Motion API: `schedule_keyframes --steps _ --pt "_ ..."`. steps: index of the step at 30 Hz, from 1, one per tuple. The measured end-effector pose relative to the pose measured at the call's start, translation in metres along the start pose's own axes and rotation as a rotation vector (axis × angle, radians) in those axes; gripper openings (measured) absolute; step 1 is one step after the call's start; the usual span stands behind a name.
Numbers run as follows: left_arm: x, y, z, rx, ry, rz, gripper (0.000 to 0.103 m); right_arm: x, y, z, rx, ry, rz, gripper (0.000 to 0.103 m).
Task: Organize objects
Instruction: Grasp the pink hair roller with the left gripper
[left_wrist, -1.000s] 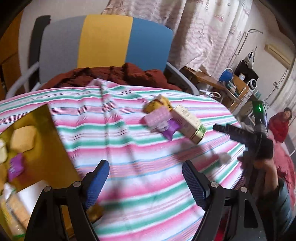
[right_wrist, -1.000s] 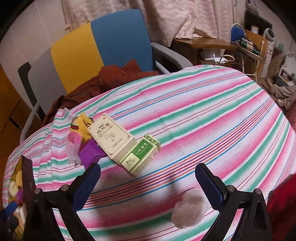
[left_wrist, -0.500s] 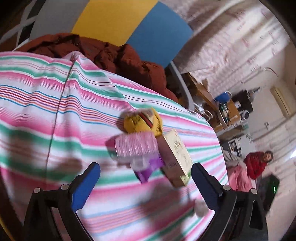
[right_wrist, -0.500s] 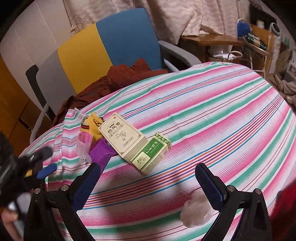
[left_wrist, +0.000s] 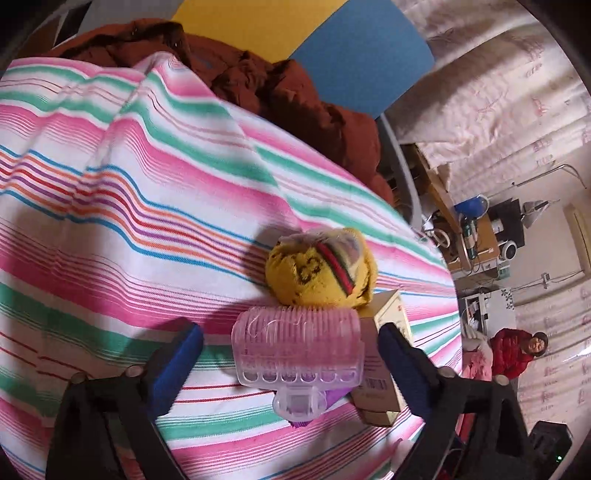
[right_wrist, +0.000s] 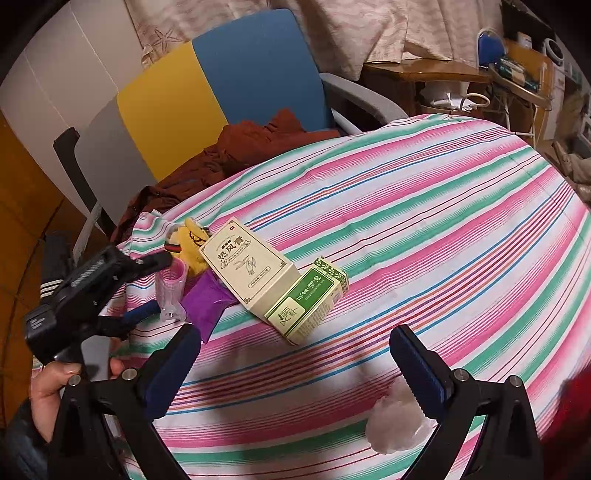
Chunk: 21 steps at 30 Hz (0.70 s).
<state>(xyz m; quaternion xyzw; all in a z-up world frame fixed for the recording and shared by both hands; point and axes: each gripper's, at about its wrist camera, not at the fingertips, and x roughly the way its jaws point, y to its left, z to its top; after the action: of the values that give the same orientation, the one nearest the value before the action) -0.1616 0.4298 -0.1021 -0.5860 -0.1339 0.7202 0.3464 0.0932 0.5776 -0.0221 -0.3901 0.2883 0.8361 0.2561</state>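
Left to right on the striped tablecloth (right_wrist: 424, 206). Far left, right-wrist view: a person's hand (right_wrist: 55, 387) carries the left gripper (right_wrist: 155, 284), its jaws spread wide with one finger on either side of the pink hair roller (right_wrist: 170, 286), neither pad visibly touching it. In the left-wrist view, the same left gripper (left_wrist: 290, 350) frames the pink hair roller (left_wrist: 297, 345), which lies on its side with its clip end toward the camera, resting against the yellow knitted pouch (left_wrist: 321, 267) beyond it and partly over a purple cloth (right_wrist: 208, 301). Right of these lies the cream box (right_wrist: 247, 264), then the green box (right_wrist: 308, 299) touching it. Nearest, the right gripper (right_wrist: 295, 363) hovers released and empty above bare cloth, a white cotton ball (right_wrist: 397, 422) just beside its right finger.

Step in hand, as judged: grasping the roller. Good practice: centre the pads on the ribbed barrel, not the clip tab; lower until the pads span its widest part; close gently, since the thin plastic may flex or roll; lift straight up to avoid dragging pouch or cloth.
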Motion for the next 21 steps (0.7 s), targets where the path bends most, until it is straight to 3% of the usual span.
schedule_keyframes --steps 3,6,17,21 --pt "0.000 -0.005 -0.003 0.046 -0.017 0.035 0.075 0.002 -0.002 0.000 0.007 0.004 -0.011 0.103" --pt "-0.003 -0.004 -0.006 0.077 -0.001 0.000 0.065 0.002 -0.004 0.001 0.011 0.002 -0.020 0.103" --pt "-0.052 0.003 -0.060 0.261 -0.007 0.056 0.065 0.007 -0.006 0.002 0.009 0.014 -0.037 0.103" --pt "-0.069 0.010 -0.092 0.326 0.006 0.075 0.065 0.002 0.001 0.001 -0.004 0.001 0.076 0.103"
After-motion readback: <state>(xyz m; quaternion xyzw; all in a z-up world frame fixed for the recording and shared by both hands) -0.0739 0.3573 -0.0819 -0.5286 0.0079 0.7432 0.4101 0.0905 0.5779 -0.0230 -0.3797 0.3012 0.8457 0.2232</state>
